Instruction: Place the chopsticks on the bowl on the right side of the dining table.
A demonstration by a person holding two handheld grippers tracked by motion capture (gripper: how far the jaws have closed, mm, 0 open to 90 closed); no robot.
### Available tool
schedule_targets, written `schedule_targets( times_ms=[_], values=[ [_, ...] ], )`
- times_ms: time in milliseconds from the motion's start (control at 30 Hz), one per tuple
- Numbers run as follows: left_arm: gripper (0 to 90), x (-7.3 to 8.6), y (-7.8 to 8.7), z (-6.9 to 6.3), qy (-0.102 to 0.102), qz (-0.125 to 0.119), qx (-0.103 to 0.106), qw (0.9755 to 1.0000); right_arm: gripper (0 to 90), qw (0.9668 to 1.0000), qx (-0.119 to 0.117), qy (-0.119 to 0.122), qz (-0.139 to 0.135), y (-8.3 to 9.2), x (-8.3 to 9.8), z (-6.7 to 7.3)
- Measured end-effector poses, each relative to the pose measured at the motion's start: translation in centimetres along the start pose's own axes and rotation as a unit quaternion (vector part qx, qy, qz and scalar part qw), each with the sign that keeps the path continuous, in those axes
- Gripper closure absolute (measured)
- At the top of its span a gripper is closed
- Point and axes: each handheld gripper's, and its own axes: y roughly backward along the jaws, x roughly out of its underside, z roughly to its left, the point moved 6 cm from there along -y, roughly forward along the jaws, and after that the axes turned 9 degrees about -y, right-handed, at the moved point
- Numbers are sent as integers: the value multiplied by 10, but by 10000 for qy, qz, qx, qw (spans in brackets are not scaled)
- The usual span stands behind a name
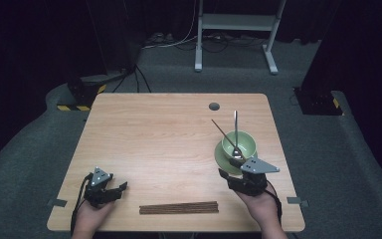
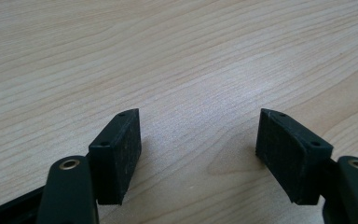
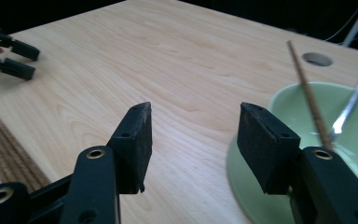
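The right gripper [image 1: 236, 169] is held at the near edge of the pale green saucer [image 1: 221, 158] on the right side of the light wooden worktop [image 1: 169, 134]. Its two black fingers [image 3: 133, 144] stand spread apart with nothing between them; in the right gripper view bare wood shows through the gap, and the right-hand finger stands in front of the saucer's rim, though contact cannot be told.

On the saucer stands the pale green round bowl [image 1: 239, 143]. A thin brown chopstick [image 1: 223, 133] and a shiny metal fork [image 1: 236, 132] lean in the bowl, their upper ends pointing away from the person. Neither is gripped.

A bundle of brown wooden chopsticks [image 1: 178, 207] lies flat near the front edge of the worktop, between the two hands and touched by neither gripper.

The left gripper [image 1: 120, 188] is at the near left of the worktop. Its fingers [image 2: 116, 151] are also spread wide, hold nothing, and have only bare wood beneath and between them.
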Motion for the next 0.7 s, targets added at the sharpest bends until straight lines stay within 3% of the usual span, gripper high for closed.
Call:
schedule_targets(
  times_ms=[67, 233, 367, 500, 600, 700],
  values=[
    [309, 0, 0, 0, 21, 4, 20, 10000, 440, 9999, -110, -100, 31, -4, 3, 4],
    [307, 0, 0, 0, 11, 4, 0, 10000, 429, 9995, -190, -78, 246, -18, 14, 15],
    [307, 0, 0, 0, 7, 8, 11, 10000, 421, 9973, -386, 184, 592, -35, 28, 30],
    [303, 0, 0, 0, 10, 10, -3, 10000, 420, 9945, -592, 277, 818, -49, 36, 46],
    [303, 0, 0, 0, 10, 8, -6, 10000, 417, 9911, -689, 451, 1049, -56, 45, 56],
    [303, 0, 0, 0, 15, 13, 2, 10000, 414, 9883, -970, 120, 1171, -60, 48, 60]
  ],
)
